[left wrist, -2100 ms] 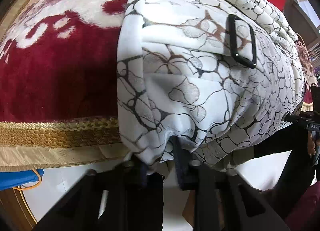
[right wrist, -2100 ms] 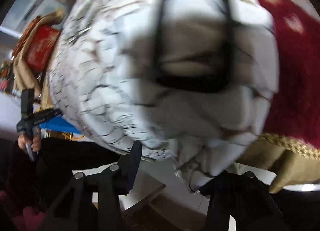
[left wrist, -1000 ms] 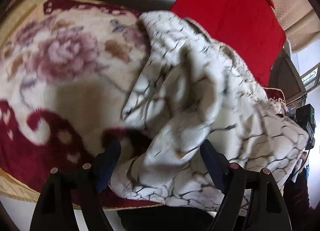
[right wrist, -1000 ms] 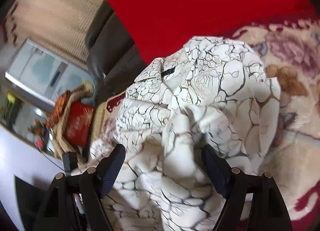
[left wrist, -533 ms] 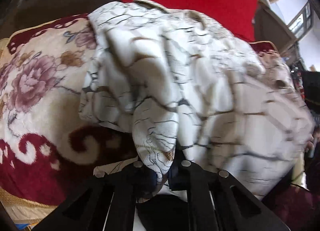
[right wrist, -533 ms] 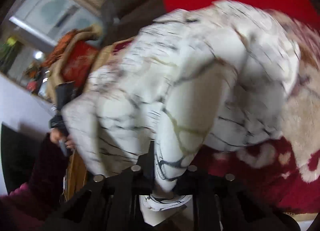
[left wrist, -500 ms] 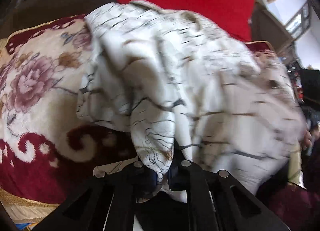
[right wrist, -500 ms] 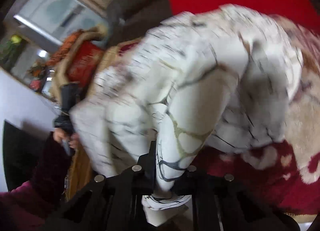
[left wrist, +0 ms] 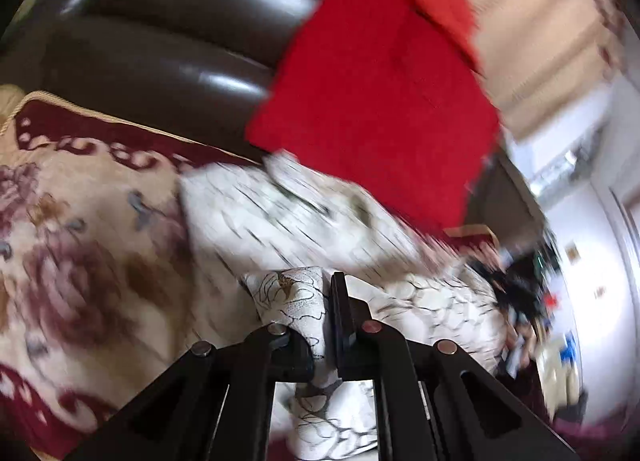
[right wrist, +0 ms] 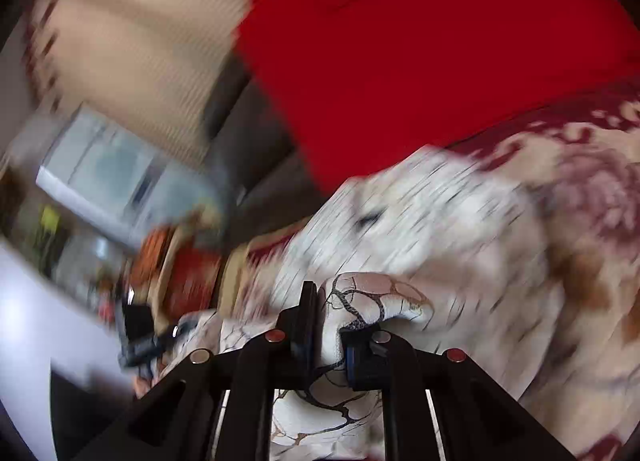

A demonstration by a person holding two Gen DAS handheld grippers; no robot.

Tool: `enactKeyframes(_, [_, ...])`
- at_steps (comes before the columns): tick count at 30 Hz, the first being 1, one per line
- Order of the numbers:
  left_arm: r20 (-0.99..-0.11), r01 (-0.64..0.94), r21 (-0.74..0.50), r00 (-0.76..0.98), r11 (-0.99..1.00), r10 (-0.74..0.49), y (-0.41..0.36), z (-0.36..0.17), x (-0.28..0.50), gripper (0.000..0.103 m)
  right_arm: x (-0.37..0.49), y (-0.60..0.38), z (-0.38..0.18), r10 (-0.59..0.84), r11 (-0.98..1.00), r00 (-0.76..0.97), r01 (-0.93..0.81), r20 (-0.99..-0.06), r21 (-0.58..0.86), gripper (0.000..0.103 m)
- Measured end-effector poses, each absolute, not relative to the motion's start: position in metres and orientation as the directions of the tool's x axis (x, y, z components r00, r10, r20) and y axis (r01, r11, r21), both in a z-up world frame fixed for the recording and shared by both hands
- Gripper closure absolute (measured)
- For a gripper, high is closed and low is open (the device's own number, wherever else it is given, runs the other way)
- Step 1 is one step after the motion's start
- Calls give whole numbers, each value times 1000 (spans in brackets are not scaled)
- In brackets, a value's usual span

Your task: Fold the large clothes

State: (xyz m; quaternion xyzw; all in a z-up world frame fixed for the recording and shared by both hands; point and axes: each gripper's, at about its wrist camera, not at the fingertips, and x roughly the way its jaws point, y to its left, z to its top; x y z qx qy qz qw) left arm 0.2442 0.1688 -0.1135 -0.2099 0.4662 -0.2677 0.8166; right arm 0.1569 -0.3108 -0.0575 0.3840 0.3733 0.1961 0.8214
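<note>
A white garment (left wrist: 304, 221) with a black and gold crackle print lies bunched on a floral blanket (left wrist: 80, 261) over a sofa seat. My left gripper (left wrist: 320, 325) is shut on a fold of the garment at its near edge. In the right wrist view the same garment (right wrist: 420, 229) spreads ahead, blurred, and my right gripper (right wrist: 328, 333) is shut on another bunched fold of it. Both pinched folds stand up between the pads. The right gripper shows blurred at the left wrist view's right edge, and the left gripper (right wrist: 140, 337) at the right wrist view's lower left.
A red cushion (left wrist: 380, 101) leans against the dark leather sofa back (left wrist: 180, 41) behind the garment. The floral blanket (right wrist: 592, 221) covers the seat. A window (right wrist: 104, 181) and cluttered shelves lie off to the side, all motion-blurred.
Both grippers closed on folds of the garment about half a second ago and have since risen with it. More of the sofa back and red cushion shows now.
</note>
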Motion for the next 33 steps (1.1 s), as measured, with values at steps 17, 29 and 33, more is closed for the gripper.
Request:
enactKeyframes(17, [-561, -40, -743, 582, 669, -588, 210, -174, 307, 93, 167, -426, -105, 409, 306, 859, 188, -308, 933, 11])
enactKeyframes(29, [-639, 70, -413, 689, 908, -344, 152, -129, 246, 36, 218, -215, -89, 459, 884, 423, -127, -781, 450, 55])
enactKeyframes(33, [-771, 192, -315, 519, 929, -369, 95, -154, 270, 36, 272, -212, -100, 311, 941, 487, -36, -816, 337, 55])
